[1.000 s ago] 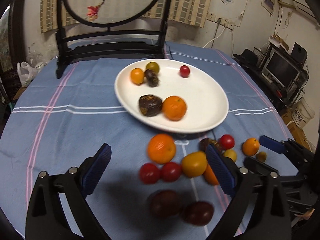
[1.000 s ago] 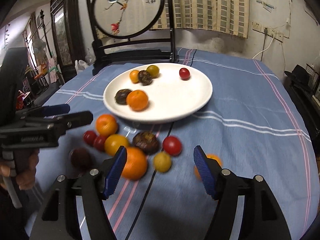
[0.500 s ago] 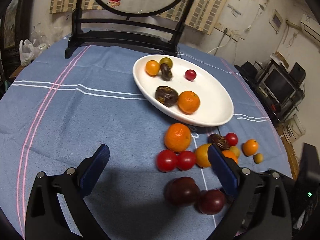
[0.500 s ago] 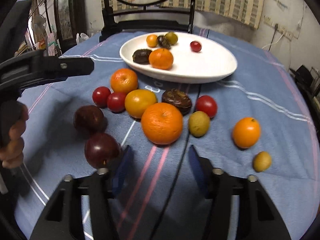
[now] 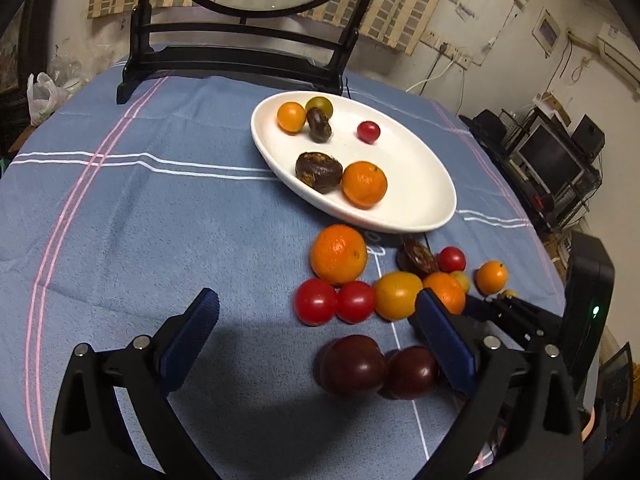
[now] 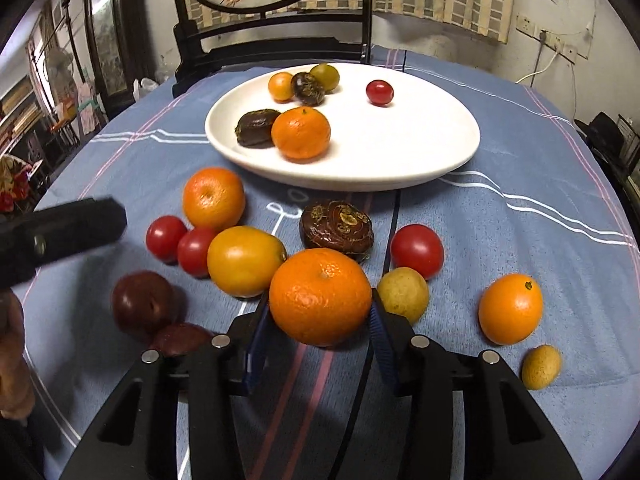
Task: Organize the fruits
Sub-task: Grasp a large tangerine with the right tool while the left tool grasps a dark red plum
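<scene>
A white plate (image 5: 424, 200) (image 6: 400, 160) on the blue tablecloth holds an orange, two dark fruits, a small orange fruit, a green one and a red cherry tomato. Several loose fruits lie in front of it. My right gripper (image 6: 318, 320) has its blue pads against both sides of a large orange (image 6: 320, 296) that rests on the cloth. My left gripper (image 5: 316, 328) is open and empty above the cloth; two dark plums (image 5: 354, 364) lie between its fingers, nearer the right one.
A black wooden stand (image 5: 240, 60) with a round painted screen is at the table's far side. Shelves with electronics (image 5: 552, 160) stand to the right. The table edge curves close on the left and right.
My right gripper moved forward and closed its fingers around the large orange. My left gripper drifted slightly and stayed open.
</scene>
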`<control>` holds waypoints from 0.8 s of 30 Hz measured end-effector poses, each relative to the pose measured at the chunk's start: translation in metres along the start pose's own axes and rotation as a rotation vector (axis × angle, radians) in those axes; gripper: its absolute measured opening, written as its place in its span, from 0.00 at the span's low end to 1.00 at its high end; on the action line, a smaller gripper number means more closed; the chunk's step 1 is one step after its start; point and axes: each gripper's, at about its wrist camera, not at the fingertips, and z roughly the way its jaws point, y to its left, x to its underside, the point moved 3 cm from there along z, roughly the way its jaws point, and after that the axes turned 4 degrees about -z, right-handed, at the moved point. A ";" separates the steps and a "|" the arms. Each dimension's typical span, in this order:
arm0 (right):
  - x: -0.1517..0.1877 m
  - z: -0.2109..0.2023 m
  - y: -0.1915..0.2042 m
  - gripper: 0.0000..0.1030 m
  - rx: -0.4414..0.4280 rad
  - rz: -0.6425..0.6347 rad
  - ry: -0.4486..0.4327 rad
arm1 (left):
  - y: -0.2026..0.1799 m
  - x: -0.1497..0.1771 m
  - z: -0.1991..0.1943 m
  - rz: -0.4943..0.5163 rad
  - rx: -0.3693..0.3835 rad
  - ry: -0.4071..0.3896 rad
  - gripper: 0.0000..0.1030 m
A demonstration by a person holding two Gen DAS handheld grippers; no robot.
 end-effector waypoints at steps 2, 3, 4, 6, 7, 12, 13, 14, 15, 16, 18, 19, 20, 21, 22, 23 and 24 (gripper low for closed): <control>0.002 -0.001 0.000 0.44 -0.007 -0.007 -0.002 | -0.005 0.003 0.000 0.029 -0.015 -0.010 0.94; 0.004 -0.004 -0.001 0.43 -0.024 -0.006 -0.003 | -0.008 0.004 0.001 0.041 -0.026 -0.013 0.94; 0.006 -0.006 -0.002 0.43 -0.036 -0.003 -0.005 | -0.009 0.005 0.002 0.049 -0.032 -0.013 0.94; 0.007 -0.015 -0.007 0.43 -0.052 0.004 -0.020 | -0.013 0.008 0.003 0.069 -0.033 -0.008 0.94; 0.007 -0.019 -0.009 0.43 -0.054 0.007 -0.028 | -0.015 0.010 0.004 0.079 -0.033 -0.006 0.94; 0.009 -0.037 -0.018 0.43 -0.064 0.013 -0.070 | -0.015 0.024 -0.007 0.090 -0.017 0.002 0.94; 0.010 -0.040 -0.019 0.43 -0.063 0.015 -0.078 | -0.013 0.028 -0.013 0.082 -0.014 -0.003 0.94; 0.009 -0.042 -0.019 0.43 -0.063 0.016 -0.082 | -0.011 0.031 -0.018 0.084 -0.028 -0.014 0.94; 0.009 -0.045 -0.019 0.43 -0.066 0.015 -0.091 | -0.010 0.035 -0.023 0.094 -0.047 -0.024 0.94; 0.008 -0.047 -0.019 0.43 -0.069 0.014 -0.098 | -0.009 0.039 -0.025 0.105 -0.061 -0.026 0.94; 0.007 -0.051 -0.017 0.43 -0.074 0.009 -0.112 | -0.006 0.047 -0.025 0.122 -0.086 -0.014 0.93; 0.007 -0.055 -0.016 0.43 -0.077 0.004 -0.121 | -0.004 0.052 -0.023 0.133 -0.094 0.005 0.93; 0.008 -0.056 -0.015 0.43 -0.080 0.002 -0.126 | -0.004 0.056 -0.020 0.141 -0.103 0.021 0.93; 0.008 -0.057 -0.014 0.43 -0.082 0.000 -0.130 | -0.004 0.059 -0.018 0.146 -0.109 0.031 0.93; 0.008 -0.058 -0.013 0.43 -0.085 -0.003 -0.133 | -0.005 0.062 -0.014 0.160 -0.120 0.047 0.93; 0.008 -0.059 -0.013 0.43 -0.086 -0.005 -0.135 | -0.006 0.064 -0.011 0.171 -0.127 0.056 0.92; 0.008 -0.059 -0.013 0.43 -0.086 -0.004 -0.135 | -0.008 0.066 -0.007 0.184 -0.133 0.068 0.87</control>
